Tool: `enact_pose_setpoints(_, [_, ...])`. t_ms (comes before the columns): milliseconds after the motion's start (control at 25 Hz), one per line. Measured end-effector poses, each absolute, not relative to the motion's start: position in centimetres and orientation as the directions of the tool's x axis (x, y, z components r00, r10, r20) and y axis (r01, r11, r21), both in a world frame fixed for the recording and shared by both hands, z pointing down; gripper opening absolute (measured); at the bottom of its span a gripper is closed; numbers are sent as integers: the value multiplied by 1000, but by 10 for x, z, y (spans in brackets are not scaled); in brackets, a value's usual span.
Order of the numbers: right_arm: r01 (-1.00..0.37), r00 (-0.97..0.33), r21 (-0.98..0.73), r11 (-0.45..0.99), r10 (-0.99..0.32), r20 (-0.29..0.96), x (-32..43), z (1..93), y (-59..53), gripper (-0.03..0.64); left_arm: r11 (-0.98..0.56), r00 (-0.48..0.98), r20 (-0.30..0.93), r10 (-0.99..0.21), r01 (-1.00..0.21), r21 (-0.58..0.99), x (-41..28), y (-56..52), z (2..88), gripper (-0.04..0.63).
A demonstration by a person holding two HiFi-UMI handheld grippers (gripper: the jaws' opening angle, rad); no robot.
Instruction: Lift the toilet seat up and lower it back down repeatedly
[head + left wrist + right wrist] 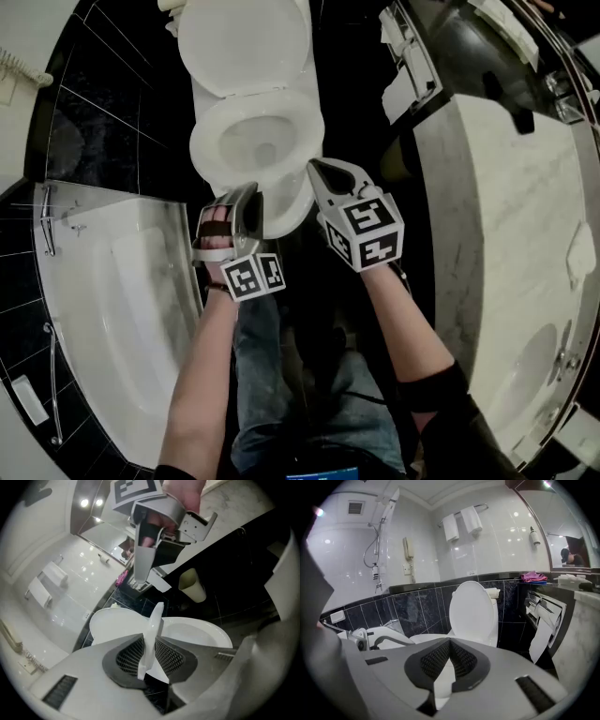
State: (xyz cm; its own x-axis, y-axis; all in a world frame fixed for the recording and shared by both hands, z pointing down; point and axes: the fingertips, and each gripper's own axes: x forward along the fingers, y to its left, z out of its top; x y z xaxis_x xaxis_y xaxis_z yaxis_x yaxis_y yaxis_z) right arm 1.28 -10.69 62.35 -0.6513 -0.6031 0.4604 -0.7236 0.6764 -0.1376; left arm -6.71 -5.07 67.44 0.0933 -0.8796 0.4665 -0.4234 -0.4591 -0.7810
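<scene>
The toilet seat (152,634) is pinched at its front edge by the left gripper (246,195), between bowl (197,632) and raised lid (244,42). The right gripper (321,171) is held just beside it, jaws pressed together, empty.

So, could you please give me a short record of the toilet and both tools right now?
lid: upright
seat: front edge between the left tool's jaws, seen edge-on
left tool: shut on seat
right tool: shut, empty, tip by the seat's right side; contact unclear
paper: hangs from holder right of the toilet
</scene>
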Motion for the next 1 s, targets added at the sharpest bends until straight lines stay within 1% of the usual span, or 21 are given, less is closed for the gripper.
enact_pose_setpoints(320, [-725,-650,-122,677,-617,444,10,670,-89,20,-458,93,466,-880,-428,-779,-59,-5,750,75])
enact_pose_setpoints(560, [-730,-644,-110,674,-626,439,13,713,-73,20,-502,104,513,-852,-438,-746,-49,22,822,76])
enact_pose_setpoints(760, [-760,-611,-99,643,-654,446,24,749,-67,20,-571,116,585,-802,-436,-696,-48,36,879,72])
enact_pose_setpoints(880, [-778,-587,-90,622,-667,459,37,766,-67,20,-625,128,638,-759,-420,-658,-44,39,912,51])
enact_pose_setpoints(960, [-786,-572,-81,612,-673,468,44,773,-68,20,-633,138,641,-755,-408,-658,-39,33,922,0])
enact_pose_setpoints(1000, [-790,-567,-77,609,-676,471,46,774,-68,20,-624,138,630,-764,-409,-666,-37,25,922,0])
